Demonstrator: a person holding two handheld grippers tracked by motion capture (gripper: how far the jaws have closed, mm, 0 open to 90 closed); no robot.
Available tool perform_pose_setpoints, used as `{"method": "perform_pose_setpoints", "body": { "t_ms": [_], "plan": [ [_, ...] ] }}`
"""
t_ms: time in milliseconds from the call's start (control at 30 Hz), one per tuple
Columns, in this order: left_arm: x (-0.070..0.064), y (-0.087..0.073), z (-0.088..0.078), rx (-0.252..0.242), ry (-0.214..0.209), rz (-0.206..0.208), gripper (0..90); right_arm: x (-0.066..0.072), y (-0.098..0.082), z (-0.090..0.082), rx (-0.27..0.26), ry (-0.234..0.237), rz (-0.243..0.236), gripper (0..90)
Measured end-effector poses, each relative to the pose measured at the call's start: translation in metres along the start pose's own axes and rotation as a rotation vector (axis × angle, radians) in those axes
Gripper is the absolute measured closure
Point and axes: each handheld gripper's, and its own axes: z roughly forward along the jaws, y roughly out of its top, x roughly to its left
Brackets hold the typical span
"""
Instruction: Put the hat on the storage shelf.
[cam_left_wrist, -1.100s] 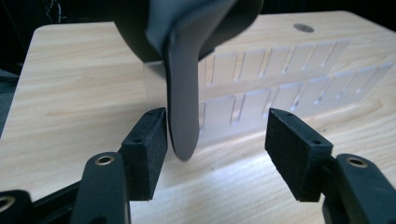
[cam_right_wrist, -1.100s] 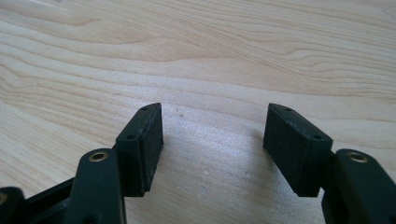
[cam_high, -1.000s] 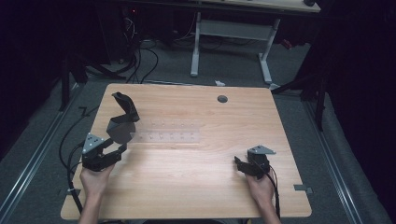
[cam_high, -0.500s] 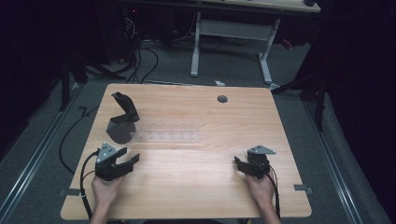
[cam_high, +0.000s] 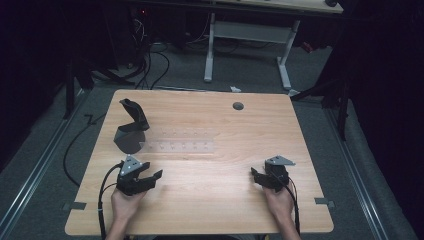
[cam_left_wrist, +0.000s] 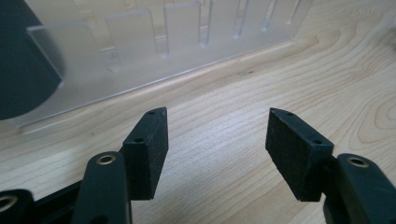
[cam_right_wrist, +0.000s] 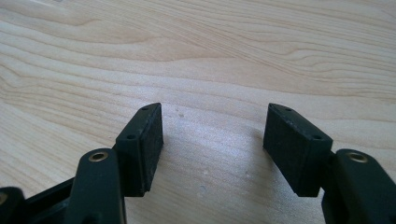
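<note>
**Both claws open and empty, clear rack ahead of the left one**

At the far left of the surface (cam_high: 300, 130) a dark stand (cam_high: 131, 127) is seen, its round base touching the left end of a clear rack (cam_high: 177, 146) that lies flat and runs rightward toward the middle. Near the left front edge the left claw (cam_high: 150, 178) is held low, jaws apart and gripping nothing; in the left gripper view the rack (cam_left_wrist: 159, 51) lies just beyond the jaw tips, slots visible, with the stand's dark base (cam_left_wrist: 23, 70) at its left end. The right claw (cam_high: 256, 176) is held near the right front edge, jaws apart and empty, with bare wood ahead of it in the right gripper view and the rack well apart from it.

The rack is judged the thing to be taken. Being thin, clear and flat on the wood, it could be missed or pushed away if the jaws are brought in too high. A push leftward could knock the stand, since the two touch.

Open room is wide in the middle and on the right. The left claw is close to the front and left edges, so little room is left for drawing back.
</note>
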Motion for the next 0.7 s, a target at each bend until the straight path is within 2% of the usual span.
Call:
{"method": "perform_pose_setpoints", "body": {
  "t_ms": [200,300,500,567,700],
  "plan": [
    [0.0,-0.007,0.009,0.028,0.013,0.021,39.7,0.0,0.0,0.0,0.0,0.0,0.0,38.1],
    [0.001,-0.012,0.016,0.049,0.037,0.044,40.1,0.0,0.0,0.0,0.0,0.0,0.0,38.1],
    [0.002,-0.017,0.022,0.063,0.059,0.062,39.9,0.0,0.0,0.0,0.0,0.0,0.0,38.1],
    [0.003,-0.021,0.026,0.086,0.087,0.082,39.7,0.0,0.0,0.0,0.0,0.0,0.0,38.1],
    [0.002,-0.023,0.027,0.087,0.098,0.109,38.8,0.0,0.0,0.0,0.0,0.0,0.0,38.1]
  ]
}}
